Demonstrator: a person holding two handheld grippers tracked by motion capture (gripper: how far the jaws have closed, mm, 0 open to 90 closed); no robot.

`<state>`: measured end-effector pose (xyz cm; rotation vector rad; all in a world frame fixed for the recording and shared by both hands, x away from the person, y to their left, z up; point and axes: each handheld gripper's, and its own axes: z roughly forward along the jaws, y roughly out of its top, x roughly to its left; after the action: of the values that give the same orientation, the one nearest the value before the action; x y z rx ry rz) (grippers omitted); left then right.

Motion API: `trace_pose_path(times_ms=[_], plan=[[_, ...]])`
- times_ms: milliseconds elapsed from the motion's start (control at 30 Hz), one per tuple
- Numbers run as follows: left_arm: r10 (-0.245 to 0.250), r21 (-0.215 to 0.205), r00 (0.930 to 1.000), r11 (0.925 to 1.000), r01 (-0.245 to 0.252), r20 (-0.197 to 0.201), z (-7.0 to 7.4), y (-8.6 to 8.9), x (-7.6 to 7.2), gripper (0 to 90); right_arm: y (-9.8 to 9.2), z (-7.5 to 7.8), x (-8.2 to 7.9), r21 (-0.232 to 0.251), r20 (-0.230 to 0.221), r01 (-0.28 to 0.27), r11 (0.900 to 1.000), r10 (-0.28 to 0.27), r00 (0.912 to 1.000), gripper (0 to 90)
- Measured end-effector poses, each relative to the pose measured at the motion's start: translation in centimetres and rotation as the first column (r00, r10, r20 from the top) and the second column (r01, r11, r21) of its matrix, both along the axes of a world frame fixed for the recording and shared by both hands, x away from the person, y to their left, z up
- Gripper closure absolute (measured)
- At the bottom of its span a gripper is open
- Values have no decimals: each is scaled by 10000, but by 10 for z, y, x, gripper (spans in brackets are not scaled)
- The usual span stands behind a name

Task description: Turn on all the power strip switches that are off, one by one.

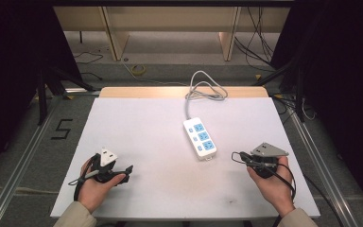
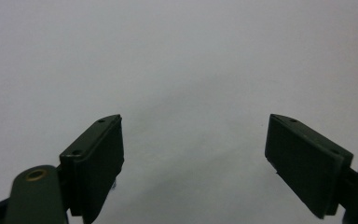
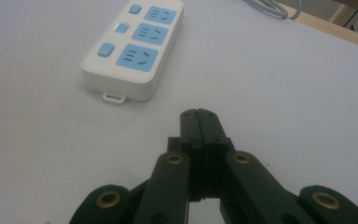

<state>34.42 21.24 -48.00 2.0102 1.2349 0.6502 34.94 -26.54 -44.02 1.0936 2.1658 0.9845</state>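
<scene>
Two grippers: both low in the high view, one in each hand, resting on the table.
Left gripper (image 1: 123,172): at the lower left of the high view; its own view (image 2: 193,140) shows two flat, matte black jaws spread wide, with nothing between them.
Right gripper (image 1: 238,156): at the lower right of the high view, a grey three-cornered plate on top; its own view (image 3: 199,114) shows the jaws pressed together face to face, holding nothing, with brass-coloured pivots on the black links behind.
Power strip (image 1: 200,137): at the centre of the high view, lying flat, well apart from the left gripper and nearer the right one; in the right gripper view (image 3: 133,49) it lies at the upper left, ahead of the closed jaws and not touching them.
Strip detail: the right gripper view gives a smooth white plastic body with rounded corners, light blue socket faces, light blue buttons beside them and a small loop tab at the near end.
Cord (image 1: 203,90): a pale grey cable, looped loosely at the table's far edge in the high view; a piece of it crosses the top of the right gripper view.
Table (image 1: 146,127): a matte white rectangular top with a wooden strip along the far edge; the left gripper view looks onto bare pale surface.
Floor mark: a black 5 (image 1: 62,128) at the left of the high view.
</scene>
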Motion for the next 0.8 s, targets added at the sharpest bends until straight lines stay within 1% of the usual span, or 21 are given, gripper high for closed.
trace_pose_path(times_ms=[200, 300, 400, 567, 800], plan=[[-30, 24, 10000, 10000, 30, -20, 0, 0, 0, 193, 5, 3, 6, 41, -69, -5, 10000, 5, 10000, 900], [9, -89, 10000, 10000, -9, 29, 0, 0, 0, 194, 9, 6, 11, 16, -122, -44, 10000, 44, 9999, 900], [34, -106, 10000, 9999, -34, 22, -1, 0, 0, 194, 13, 7, 16, 18, -167, -110, 9999, 110, 9998, 900], [66, -131, 10000, 9999, -66, 44, -1, 0, 0, 194, 21, 10, 25, -112, -263, -251, 9996, 248, 9993, 900], [48, -122, 10000, 9999, -48, 21, -1, 0, 1, 193, 30, 13, 35, -149, -383, -304, 9994, 298, 9988, 900]])
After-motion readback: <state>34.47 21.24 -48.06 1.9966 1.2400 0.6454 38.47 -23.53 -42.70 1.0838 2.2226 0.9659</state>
